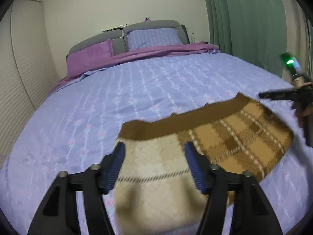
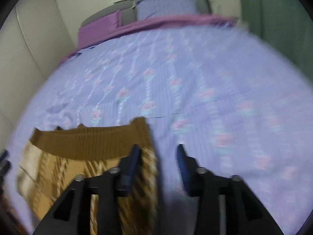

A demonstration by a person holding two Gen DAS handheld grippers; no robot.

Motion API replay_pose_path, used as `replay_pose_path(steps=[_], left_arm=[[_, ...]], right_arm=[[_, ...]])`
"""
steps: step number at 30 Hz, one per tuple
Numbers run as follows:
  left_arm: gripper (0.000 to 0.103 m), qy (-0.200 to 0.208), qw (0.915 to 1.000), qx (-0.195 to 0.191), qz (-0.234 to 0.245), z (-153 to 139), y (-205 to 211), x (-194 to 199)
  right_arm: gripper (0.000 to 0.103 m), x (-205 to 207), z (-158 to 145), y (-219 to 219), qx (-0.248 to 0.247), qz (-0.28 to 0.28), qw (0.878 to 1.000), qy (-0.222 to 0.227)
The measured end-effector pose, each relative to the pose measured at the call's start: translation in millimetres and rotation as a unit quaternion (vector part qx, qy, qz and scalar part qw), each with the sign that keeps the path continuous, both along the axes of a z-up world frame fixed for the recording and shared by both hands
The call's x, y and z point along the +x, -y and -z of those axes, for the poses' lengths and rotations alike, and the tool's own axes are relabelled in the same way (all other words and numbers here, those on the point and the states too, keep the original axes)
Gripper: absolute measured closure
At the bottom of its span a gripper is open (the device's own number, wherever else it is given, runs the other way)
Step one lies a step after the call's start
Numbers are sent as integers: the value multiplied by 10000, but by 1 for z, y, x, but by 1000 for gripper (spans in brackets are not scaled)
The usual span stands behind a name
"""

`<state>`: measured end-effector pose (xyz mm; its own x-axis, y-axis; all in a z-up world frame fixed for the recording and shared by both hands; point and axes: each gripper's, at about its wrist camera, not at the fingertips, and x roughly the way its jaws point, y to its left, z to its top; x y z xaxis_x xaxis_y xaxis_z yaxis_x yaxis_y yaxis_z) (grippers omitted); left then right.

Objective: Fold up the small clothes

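Observation:
A small knitted garment (image 1: pixel 230 137) lies flat on the bed: tan and brown plaid, a cream panel at its left, a dark brown ribbed band along its far edge. My left gripper (image 1: pixel 154 152) hovers open over the cream panel, and nothing is pinched between its blue fingers (image 1: pixel 117 160). In the right wrist view the garment (image 2: pixel 78 156) fills the lower left. My right gripper (image 2: pixel 158 154) is open at the garment's right edge, one finger over the plaid and the other over the bedspread. From the left wrist view the right gripper (image 1: pixel 277 96) shows at the far right, a hand behind it.
The lilac patterned bedspread (image 1: pixel 137 90) covers the bed around the garment. A purple sheet and pillows (image 1: pixel 152 39) lie at the grey headboard. A cream wardrobe stands at the left, and a green curtain (image 1: pixel 244 15) hangs at the right.

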<state>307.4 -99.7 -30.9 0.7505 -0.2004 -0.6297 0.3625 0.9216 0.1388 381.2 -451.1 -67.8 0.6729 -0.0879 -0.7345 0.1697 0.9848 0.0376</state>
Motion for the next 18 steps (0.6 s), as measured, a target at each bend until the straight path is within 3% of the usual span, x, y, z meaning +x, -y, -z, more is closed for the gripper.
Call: replay_pose_path(steps=[2,5,7,11,14,18], left_arm=[[40,-210,9990,-393,-87,4,-7,-3],[40,-34,9971,-633,-432,12,-5,-4],[41,-127,9952,-905,-360,19,-1,-5],[41,-71,9964,-818,-216,27,16,-10],[41,-101,9962,-846,-159,30,26,-12],[41,-163,9954,-942,-110,32,32,-13]], right_arm=[[27,-27,-10,1,-88,345,9992,170],[27,-63,2,11,1093,839,9901,249],[27,-87,24,17,1685,1322,9768,83],[27,-129,55,14,2445,1580,9560,361],[27,-148,71,10,3173,1657,9317,618],[27,-160,83,-1,3642,1787,9079,1058]])
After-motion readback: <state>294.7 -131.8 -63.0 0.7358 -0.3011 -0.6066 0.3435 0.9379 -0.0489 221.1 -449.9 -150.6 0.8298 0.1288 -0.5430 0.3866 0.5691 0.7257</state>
